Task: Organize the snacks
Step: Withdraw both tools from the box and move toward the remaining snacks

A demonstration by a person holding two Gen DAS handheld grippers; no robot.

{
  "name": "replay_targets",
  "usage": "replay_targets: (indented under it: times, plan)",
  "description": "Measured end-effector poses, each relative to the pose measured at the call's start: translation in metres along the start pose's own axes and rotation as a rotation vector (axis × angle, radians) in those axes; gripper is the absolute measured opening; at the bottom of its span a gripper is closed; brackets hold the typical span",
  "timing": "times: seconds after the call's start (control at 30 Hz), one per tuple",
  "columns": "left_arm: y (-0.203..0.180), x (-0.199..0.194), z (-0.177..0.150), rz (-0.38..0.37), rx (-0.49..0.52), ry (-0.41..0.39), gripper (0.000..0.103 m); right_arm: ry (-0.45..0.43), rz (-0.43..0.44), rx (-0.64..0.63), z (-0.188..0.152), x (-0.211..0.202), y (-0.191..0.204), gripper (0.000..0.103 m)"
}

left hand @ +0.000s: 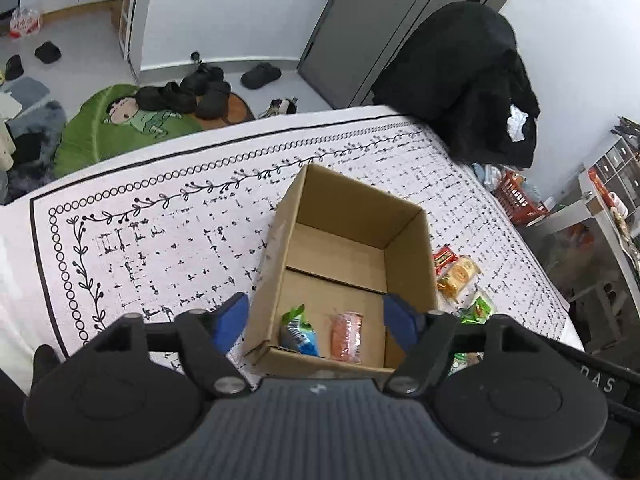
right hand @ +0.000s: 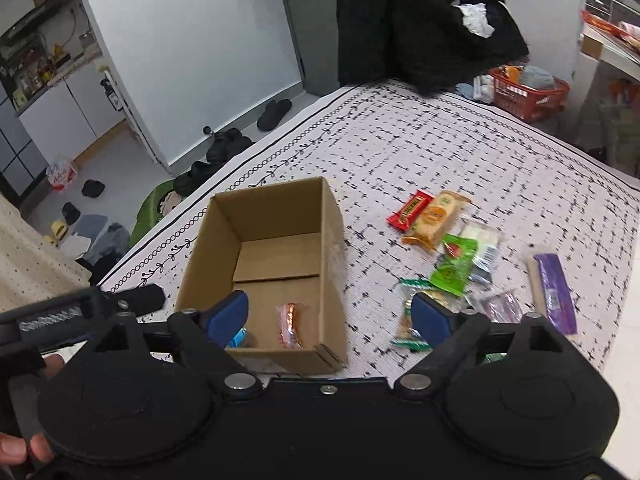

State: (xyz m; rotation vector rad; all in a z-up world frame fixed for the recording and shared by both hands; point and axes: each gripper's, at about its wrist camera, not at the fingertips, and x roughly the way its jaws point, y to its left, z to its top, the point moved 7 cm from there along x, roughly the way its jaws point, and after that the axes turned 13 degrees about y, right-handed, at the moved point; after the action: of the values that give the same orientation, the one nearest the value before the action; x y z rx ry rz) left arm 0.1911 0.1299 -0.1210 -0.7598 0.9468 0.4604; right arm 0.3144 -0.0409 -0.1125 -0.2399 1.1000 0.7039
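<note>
An open cardboard box stands on the patterned tablecloth. In its near end lie a blue-green packet and an orange packet. My left gripper hangs open over that end, and nothing is between its blue pads. My right gripper is open too, spanning the box's near right corner, and holds nothing. Loose snacks lie to the right of the box: a red bar, a yellow-orange packet, a green packet and a purple bar.
A black garment hangs over a chair at the table's far corner. A red basket sits on the floor beyond the right edge. Shoes and a green leaf mat lie on the floor past the far edge.
</note>
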Motion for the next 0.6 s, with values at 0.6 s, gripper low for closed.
replay_targets:
  times: [0.6]
  plan:
    - [-0.044,-0.035,-0.033,0.028,0.11,-0.064,0.103,-0.08,0.004,0.019,-0.034,-0.046,-0.048,0.094]
